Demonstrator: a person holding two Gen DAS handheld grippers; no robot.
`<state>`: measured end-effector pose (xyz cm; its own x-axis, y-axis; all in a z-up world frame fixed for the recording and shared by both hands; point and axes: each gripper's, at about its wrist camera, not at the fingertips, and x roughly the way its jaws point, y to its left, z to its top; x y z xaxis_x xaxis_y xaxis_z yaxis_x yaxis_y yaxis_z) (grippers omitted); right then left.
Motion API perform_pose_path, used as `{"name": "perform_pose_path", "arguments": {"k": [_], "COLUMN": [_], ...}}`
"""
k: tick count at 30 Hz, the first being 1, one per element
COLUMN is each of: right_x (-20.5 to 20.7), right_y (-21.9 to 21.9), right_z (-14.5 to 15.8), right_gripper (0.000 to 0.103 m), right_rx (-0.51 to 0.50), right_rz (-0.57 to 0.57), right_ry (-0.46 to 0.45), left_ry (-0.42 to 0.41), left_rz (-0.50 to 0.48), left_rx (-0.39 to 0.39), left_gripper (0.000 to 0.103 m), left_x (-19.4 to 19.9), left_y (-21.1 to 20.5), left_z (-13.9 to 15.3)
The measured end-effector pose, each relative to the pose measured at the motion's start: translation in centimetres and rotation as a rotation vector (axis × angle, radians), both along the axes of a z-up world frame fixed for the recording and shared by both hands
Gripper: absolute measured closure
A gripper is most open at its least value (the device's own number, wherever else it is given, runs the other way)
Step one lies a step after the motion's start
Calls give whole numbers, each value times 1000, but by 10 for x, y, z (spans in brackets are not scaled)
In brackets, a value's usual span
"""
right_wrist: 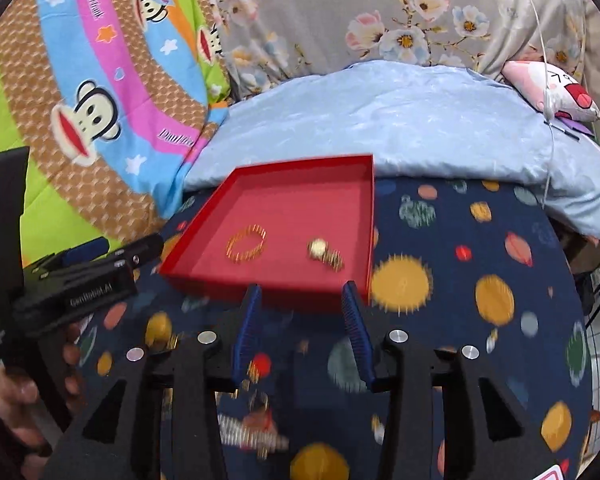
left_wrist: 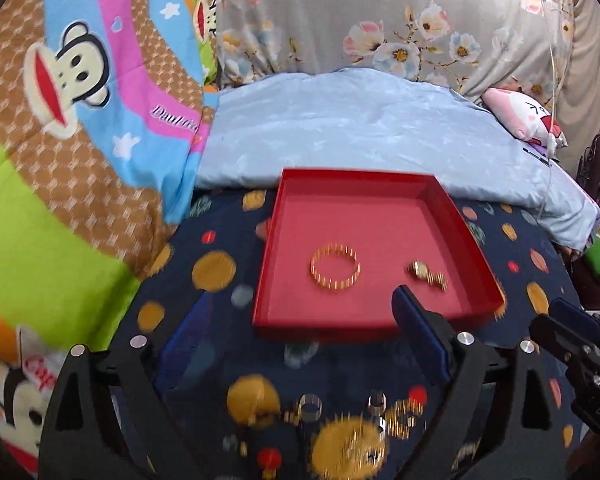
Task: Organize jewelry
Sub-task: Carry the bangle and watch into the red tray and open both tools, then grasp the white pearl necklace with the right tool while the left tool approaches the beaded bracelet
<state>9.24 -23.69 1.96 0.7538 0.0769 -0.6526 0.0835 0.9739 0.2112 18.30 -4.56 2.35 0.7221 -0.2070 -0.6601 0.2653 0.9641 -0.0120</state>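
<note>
A shallow red tray (left_wrist: 268,264) sits on the dark planet-print cloth. Inside it lie a gold bracelet (left_wrist: 335,272) and, to its right, a gold watch (left_wrist: 426,274). My left gripper (left_wrist: 302,295) stands wide open just before the tray's front wall, with nothing between its blue pads. Below it on the cloth lie blurred loose pieces: silver rings (left_wrist: 310,405) and a gold piece (left_wrist: 404,416). In the right wrist view the tray (right_wrist: 268,288), bracelet (right_wrist: 247,245) and watch (right_wrist: 325,254) show again. My right gripper (right_wrist: 301,289) is open at the tray's near right corner and holds nothing.
A monkey-print quilt (left_wrist: 72,152) rises at the left. A pale blue quilt (left_wrist: 360,128) lies behind the tray, with a pink plush pillow (left_wrist: 520,116) at the far right. A person's hand (right_wrist: 12,396) holds the left gripper's handle.
</note>
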Motion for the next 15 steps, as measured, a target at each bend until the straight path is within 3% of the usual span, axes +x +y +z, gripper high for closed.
{"name": "perform_pose_path", "arguments": {"k": [5, 11, 15], "right_x": [-51, -60, -50], "right_y": [18, 46, 55], "right_z": [-26, -56, -63], "right_gripper": [62, 61, 48], "right_rx": [18, -68, -93], "right_rz": [58, 133, 169], "right_ry": [52, 106, 107], "left_ry": [49, 132, 167], "left_rz": [26, 15, 26], "left_rx": [20, 70, 69], "left_gripper": [14, 14, 14], "left_x": [-53, -95, -107], "left_y": [21, 35, 43], "left_z": [-23, -59, -70]}}
